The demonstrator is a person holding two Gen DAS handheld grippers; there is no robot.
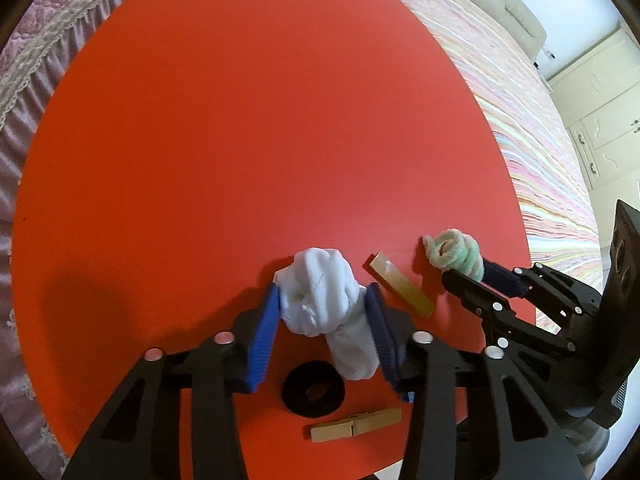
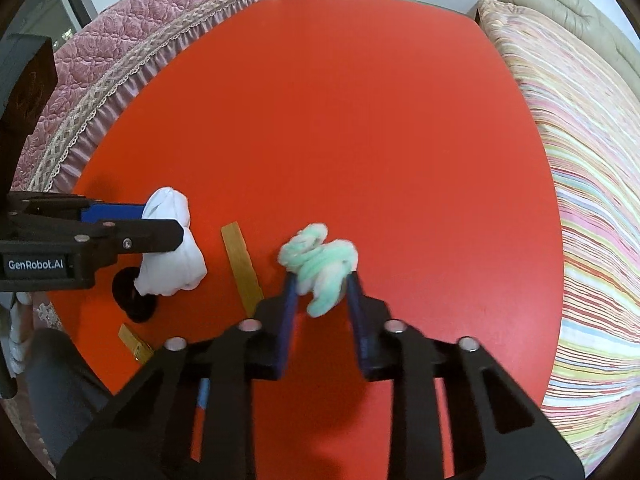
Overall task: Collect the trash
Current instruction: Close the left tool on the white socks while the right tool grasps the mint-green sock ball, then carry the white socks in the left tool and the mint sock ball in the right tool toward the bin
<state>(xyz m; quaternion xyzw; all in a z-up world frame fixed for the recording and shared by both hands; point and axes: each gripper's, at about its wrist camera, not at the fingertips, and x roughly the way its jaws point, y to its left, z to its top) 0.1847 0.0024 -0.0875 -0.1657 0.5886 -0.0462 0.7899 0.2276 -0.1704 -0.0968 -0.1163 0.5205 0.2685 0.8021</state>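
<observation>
A crumpled white wad [image 1: 316,280] lies near the front of the red table [image 1: 240,120]. My left gripper [image 1: 325,300] is shut on it, both blue pads pressing its sides. From the right wrist view the same left gripper [image 2: 164,222] comes in from the left over the white wad [image 2: 176,268]. A fluffy green-and-white wad [image 2: 320,256] sits between the fingers of my right gripper [image 2: 322,280], which is shut on it. In the left wrist view the right gripper [image 1: 466,272] holds the green wad [image 1: 452,252] near the table's right edge.
A flat wooden stick [image 1: 400,288] lies between the two wads. A black ring [image 1: 312,390] and a wooden clothespin [image 1: 356,424] lie at the front edge. A pink quilted bed [image 2: 120,40] borders the table on the left, a striped bed cover [image 2: 580,160] on the right.
</observation>
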